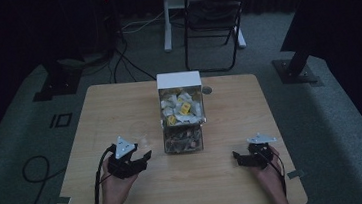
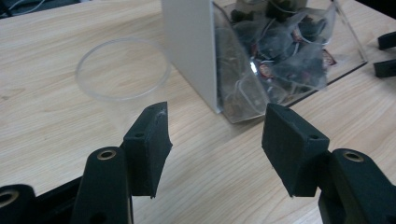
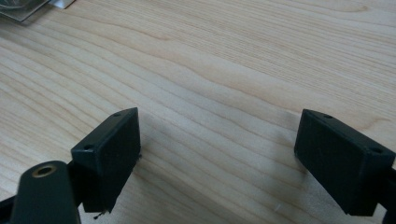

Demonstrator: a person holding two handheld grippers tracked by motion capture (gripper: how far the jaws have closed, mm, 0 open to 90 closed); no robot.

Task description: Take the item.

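Observation:
A clear two-tier box (image 1: 181,113) stands at the middle of the wooden table (image 1: 119,103), with white and yellow sachets in its upper bin and dark tea bags (image 2: 289,51) in its lower bin. A clear plastic cup (image 2: 122,70) stands just left of the box. My left gripper (image 1: 146,158) is open and empty near the box's lower left corner; in the left gripper view the gripper (image 2: 217,126) has bare table between its jaws. My right gripper (image 1: 235,158) rests at the front right, and in the right gripper view the gripper (image 3: 219,135) is wide open over bare wood.
A small round disc (image 1: 207,90) lies on the table right of the box. Behind the table stand a black folding chair (image 1: 210,13) and a white post (image 1: 166,18). Cables (image 1: 32,171) trail over the floor on the left.

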